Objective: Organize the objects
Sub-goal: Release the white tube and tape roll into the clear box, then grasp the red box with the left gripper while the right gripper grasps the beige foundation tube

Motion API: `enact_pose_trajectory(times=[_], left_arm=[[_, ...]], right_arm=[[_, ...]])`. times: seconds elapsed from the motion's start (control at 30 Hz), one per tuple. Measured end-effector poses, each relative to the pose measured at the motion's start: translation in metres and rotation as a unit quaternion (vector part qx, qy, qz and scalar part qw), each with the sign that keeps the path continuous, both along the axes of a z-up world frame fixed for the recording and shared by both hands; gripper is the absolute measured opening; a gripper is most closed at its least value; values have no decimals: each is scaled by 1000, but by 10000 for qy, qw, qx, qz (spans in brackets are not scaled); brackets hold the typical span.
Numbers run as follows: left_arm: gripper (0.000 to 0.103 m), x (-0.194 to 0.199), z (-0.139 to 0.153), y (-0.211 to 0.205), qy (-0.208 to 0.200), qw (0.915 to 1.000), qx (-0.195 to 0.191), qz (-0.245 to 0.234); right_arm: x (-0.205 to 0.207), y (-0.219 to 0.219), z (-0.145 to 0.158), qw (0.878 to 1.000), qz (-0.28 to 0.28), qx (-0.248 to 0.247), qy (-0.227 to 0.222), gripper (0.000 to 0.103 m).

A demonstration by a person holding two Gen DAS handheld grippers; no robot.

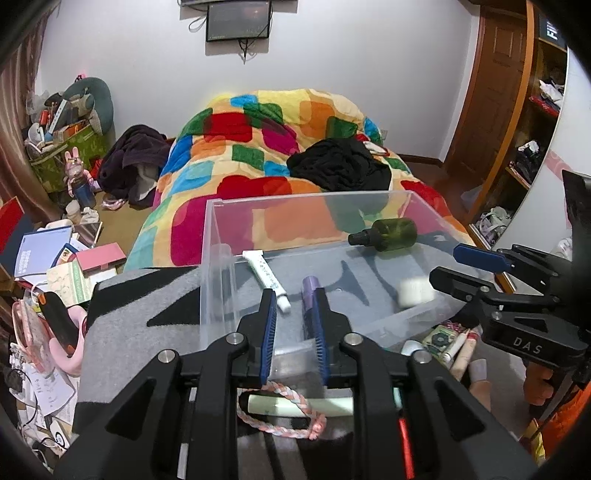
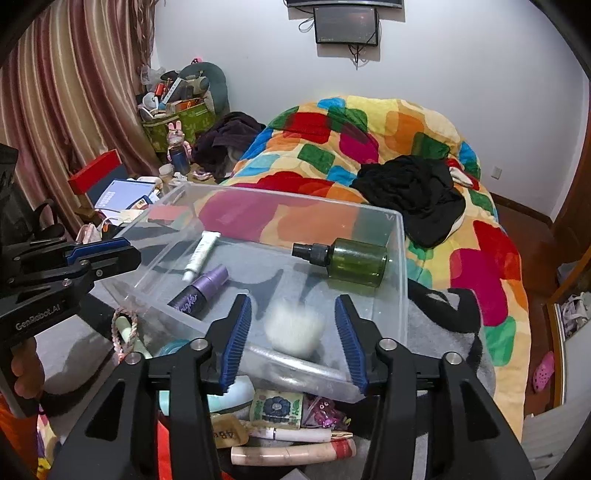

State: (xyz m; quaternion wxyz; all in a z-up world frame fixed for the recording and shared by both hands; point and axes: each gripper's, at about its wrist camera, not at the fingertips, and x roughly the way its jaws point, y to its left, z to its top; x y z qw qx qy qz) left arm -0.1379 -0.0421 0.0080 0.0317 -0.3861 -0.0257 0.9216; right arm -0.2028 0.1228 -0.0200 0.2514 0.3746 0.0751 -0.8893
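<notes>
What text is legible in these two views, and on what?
"DAS" on the right gripper body, left wrist view.
"GenRobot.AI" on the left gripper body, right wrist view.
"nighter", partial script, on the purple bottle.
"FI", cut off, on the dark shelf sign.
White tube, blue booklet, floral box, tan tag: print too small or blurred.

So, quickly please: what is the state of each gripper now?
Left gripper: open, holding nothing.
Right gripper: open wide, holding nothing; a blurred white thing is between its fingers.
</notes>
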Motion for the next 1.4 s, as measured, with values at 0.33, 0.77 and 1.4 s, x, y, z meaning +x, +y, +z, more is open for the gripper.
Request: enact_pose_trajectory(times=[0.33,0.77,1.4], left_arm=[[70,37,14,11,343,9992,-180,14],[82,81,-20,41,16,9994,-83,-337],[53,106,-53,78,-484,9906,468,-1192]], right_arm=[[35,21,25,9984,-256,-52,500,77],[82,53,-9,9985,-495,-202,-67,85],[113,70,-59,9967,-414,151,-679,82]])
